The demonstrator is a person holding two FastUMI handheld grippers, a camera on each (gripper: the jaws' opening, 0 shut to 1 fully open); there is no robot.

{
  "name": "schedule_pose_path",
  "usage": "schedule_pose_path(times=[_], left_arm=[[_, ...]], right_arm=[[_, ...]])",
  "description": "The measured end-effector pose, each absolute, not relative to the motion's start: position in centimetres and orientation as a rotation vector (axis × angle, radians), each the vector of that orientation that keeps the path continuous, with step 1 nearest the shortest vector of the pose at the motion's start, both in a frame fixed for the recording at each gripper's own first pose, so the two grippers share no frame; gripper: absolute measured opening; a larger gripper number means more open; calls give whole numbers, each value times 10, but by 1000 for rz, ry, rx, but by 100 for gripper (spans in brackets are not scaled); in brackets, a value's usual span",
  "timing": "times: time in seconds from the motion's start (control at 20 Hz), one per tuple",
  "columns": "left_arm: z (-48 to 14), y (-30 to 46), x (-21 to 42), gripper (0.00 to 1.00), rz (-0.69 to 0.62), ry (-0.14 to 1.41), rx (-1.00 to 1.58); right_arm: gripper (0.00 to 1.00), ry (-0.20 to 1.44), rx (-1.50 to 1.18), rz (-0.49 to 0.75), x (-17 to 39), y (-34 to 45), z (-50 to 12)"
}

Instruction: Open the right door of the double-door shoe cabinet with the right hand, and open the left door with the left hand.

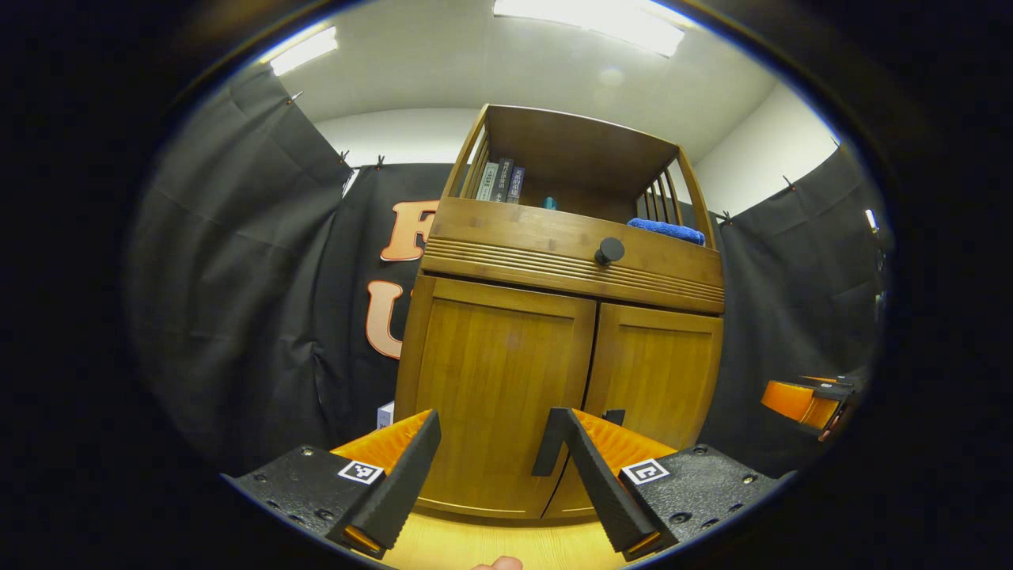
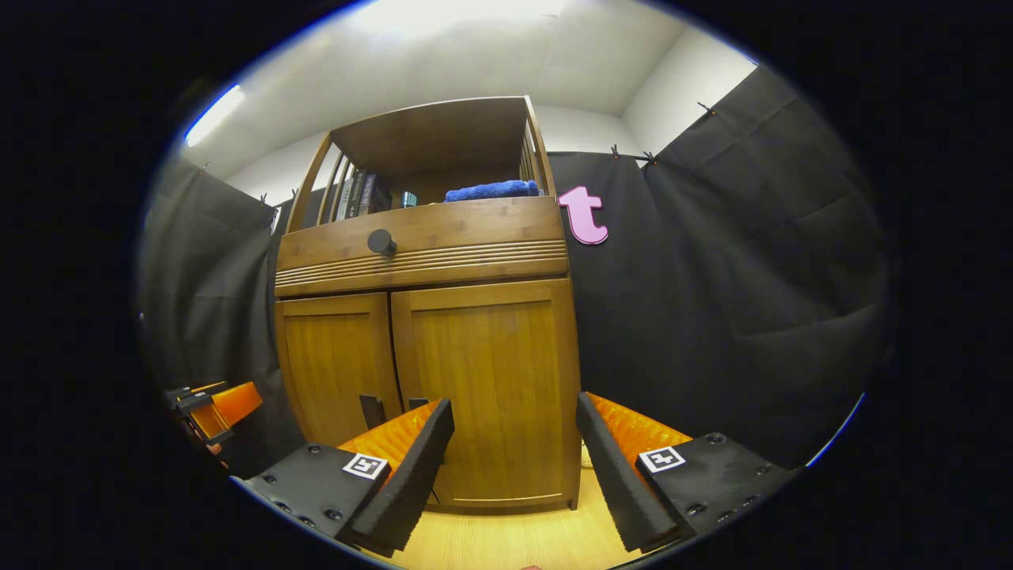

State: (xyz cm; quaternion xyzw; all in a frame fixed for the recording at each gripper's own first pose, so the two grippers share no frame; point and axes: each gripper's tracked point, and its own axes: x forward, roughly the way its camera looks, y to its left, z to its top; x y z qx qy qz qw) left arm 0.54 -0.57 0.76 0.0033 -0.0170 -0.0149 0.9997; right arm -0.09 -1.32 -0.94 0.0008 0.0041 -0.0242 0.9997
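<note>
Both doors shut, nothing grabbed yet. Shoe cabinet stands on the wood floor against the black booth wall. Left gripper is wide open and empty, aimed low at the left door. Right gripper is also wide open and empty, facing the right door. Door handles sit low at the centre seam: in the left gripper view the left door's handle is just inside the gripper's right finger, with the other door's handle peeking behind it. In the right gripper view both handles sit left of its own fingers, partly hidden.

Risks, as I judge them: the handles are close together at the seam, so either gripper could catch the wrong one or both could collide there. The right gripper looks off-line from its handle, so closing from here would meet flat panel. Pulling straight instead of along the hinge arc could slip the grip.

View differences: the left gripper view shows the right gripper off near its right edge; the right gripper view shows the left gripper at its left. Drawer knob, books and blue cloth show on the upper part.
</note>
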Motion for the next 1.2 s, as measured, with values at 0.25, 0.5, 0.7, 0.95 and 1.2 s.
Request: schedule_pose_path(times=[0.25,0.5,0.7,0.95,1.2], left_arm=[[9,0,1,95,-15,-34,-2],[10,8,1,94,1,-34,2],[10,9,1,95,7,-34,4],[9,15,3,94,18,-33,11],[9,25,3,94,35,-29,-5]], right_arm=[[94,-4,-2,-44,-5,-9,-6],[99,-11,-8,-30,-4,-4,-3],[99,-12,-20,-20,4,1,-4],[99,-24,-11,28,25,20,1],[99,-69,-66,78,68,45,10]])
